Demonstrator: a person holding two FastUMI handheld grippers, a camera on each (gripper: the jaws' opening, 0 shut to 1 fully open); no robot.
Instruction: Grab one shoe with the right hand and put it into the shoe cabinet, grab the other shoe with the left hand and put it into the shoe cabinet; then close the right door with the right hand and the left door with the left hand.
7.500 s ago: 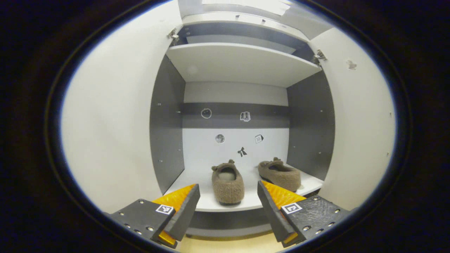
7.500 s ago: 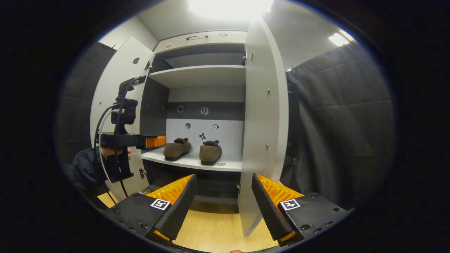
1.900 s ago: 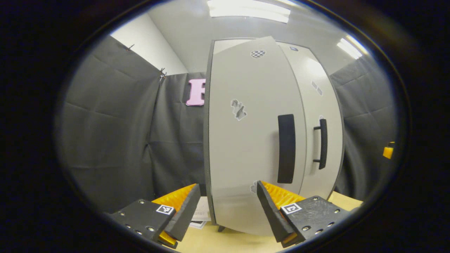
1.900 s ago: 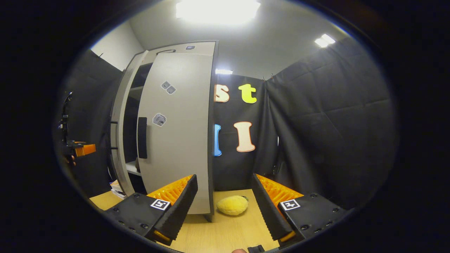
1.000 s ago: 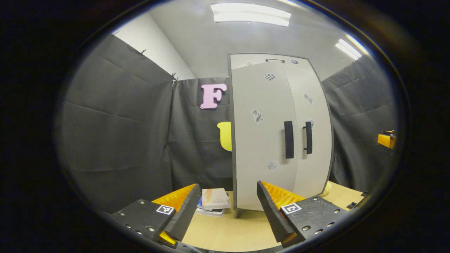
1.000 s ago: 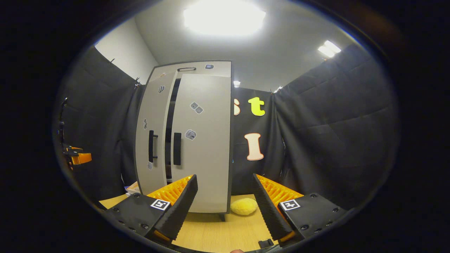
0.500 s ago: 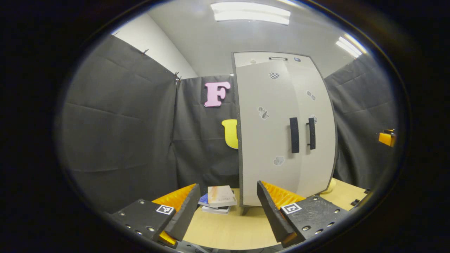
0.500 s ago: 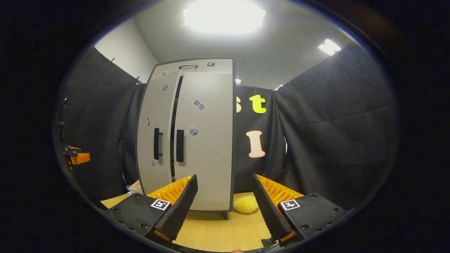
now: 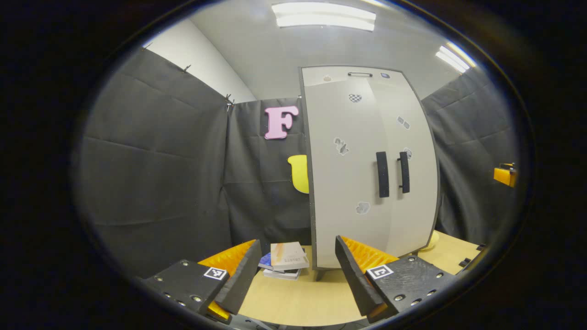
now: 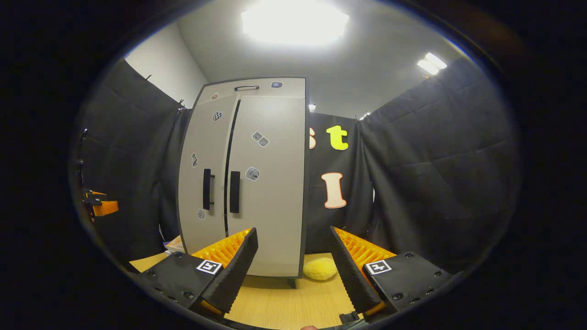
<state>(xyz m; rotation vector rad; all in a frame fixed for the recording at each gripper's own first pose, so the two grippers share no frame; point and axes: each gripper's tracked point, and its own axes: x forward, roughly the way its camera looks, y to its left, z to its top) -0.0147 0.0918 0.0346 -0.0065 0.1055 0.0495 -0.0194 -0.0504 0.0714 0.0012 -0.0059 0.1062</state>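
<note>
The white shoe cabinet [image 9: 348, 206] stands ahead with both doors swung to. Its left door [image 10: 198, 137] and right door [image 10: 270, 206] meet at a thin dark seam, and the two black handles [image 10: 207, 189] [image 10: 235, 191] sit side by side. The doors hide the inside of the cabinet. My left gripper [image 9: 296, 270] is open and holds nothing, a short way back from the cabinet's left front corner. My right gripper [image 10: 293, 266] is open and holds nothing, back from the right front corner. Each view catches the other gripper far off at its edge [image 9: 504, 175] [image 10: 102, 207].
A small stack of books [image 9: 285, 260] lies on the wooden floor by the cabinet's left foot. A yellow plush toy [image 10: 321, 268] lies by its right foot. Black cloth walls close in on both sides and behind.
Both doors, wide open with the two shoes on the shelf 7.5 s ago, have swung to. Over the last second the gap between them narrowed and both grippers drew back slightly.
</note>
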